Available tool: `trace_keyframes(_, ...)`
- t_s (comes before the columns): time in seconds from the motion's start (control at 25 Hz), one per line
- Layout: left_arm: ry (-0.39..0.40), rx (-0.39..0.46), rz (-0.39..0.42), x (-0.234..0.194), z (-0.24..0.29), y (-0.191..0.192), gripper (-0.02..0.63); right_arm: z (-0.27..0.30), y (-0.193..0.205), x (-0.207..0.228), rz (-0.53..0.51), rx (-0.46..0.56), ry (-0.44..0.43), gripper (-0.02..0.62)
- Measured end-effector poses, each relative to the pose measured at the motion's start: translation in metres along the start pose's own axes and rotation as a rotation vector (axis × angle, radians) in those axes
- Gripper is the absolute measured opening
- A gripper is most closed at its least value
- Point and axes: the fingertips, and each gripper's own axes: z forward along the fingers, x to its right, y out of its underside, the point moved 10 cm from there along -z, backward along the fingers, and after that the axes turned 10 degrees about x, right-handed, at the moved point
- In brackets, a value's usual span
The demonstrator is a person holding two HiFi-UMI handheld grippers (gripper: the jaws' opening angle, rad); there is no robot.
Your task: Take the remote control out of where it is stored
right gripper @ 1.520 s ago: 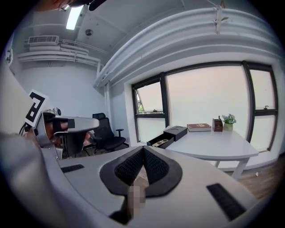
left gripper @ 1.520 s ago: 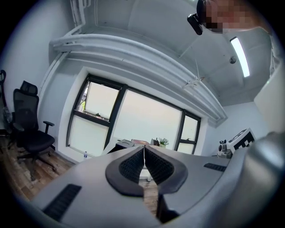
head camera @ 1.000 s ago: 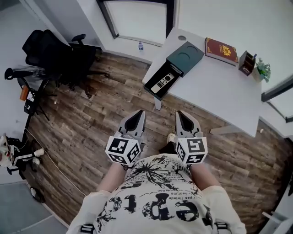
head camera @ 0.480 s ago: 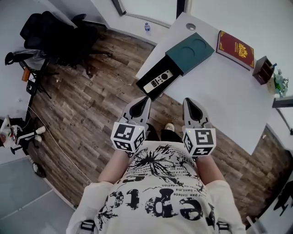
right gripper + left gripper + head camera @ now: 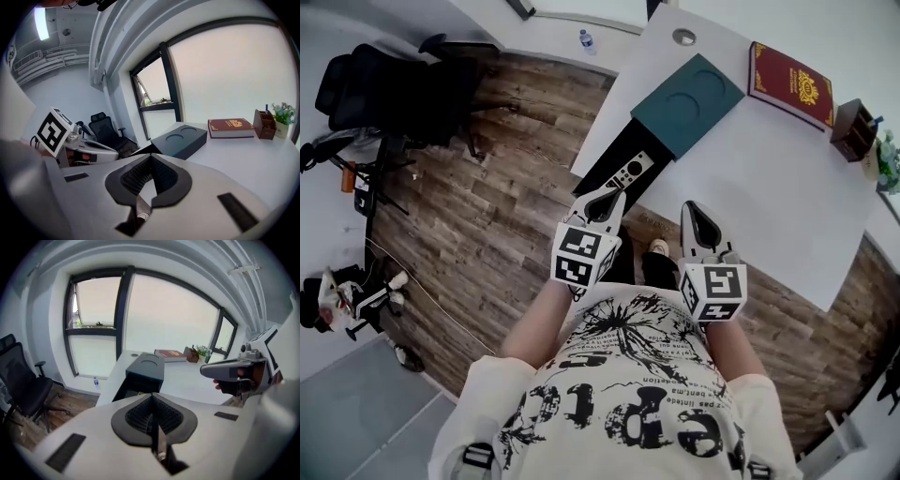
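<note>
Though empty, left tongs and right tongs closed.

A: Support surface?
B: White table.
A: Directly on it?
B: Dark green box near one corner, with its black tray slid out to the table edge. Red book just beside the box. Brown holder and small plant sit at the far side.

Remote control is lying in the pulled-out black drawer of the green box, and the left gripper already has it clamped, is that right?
Not quite. The remote control does lie in the pulled-out black drawer of the green box, but the left gripper has not clamped it: the left gripper view shows its jaws shut together on nothing.
</note>
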Motion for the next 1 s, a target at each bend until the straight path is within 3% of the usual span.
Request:
trace_keyframes(0.36, 0.089, -0.281, 0.106, -0.018, 0.065, 0.029, 0.014, 0.034, 0.020, 0.006, 0.070, -0.128, 0.029, 0.003)
trace_keyframes(0.44, 0.092, -0.312, 0.102, -0.020, 0.071, 0.032, 0.025, 0.041, 0.023, 0.010, 0.079, -0.153, 0.027, 0.003)
trace_keyframes(0.56, 0.116, -0.359, 0.105, -0.023, 0.081, 0.036, 0.134, 0.048, 0.023, 0.018, 0.086, -0.165, 0.041, 0.003)
trace_keyframes(0.68, 0.143, -0.408, 0.134, -0.025, 0.091, 0.040, 0.197, 0.052, 0.023, 0.023, 0.098, -0.165, 0.050, 0.003)
trace_keyframes(0.84, 0.132, -0.465, 0.182, -0.030, 0.102, 0.042, 0.219, 0.057, 0.025, 0.026, 0.107, -0.173, 0.050, 0.003)
trace_keyframes(1.0, 0.115, -0.478, 0.169, -0.033, 0.105, 0.037, 0.219, 0.059, 0.028, 0.028, 0.122, -0.174, 0.057, 0.003)
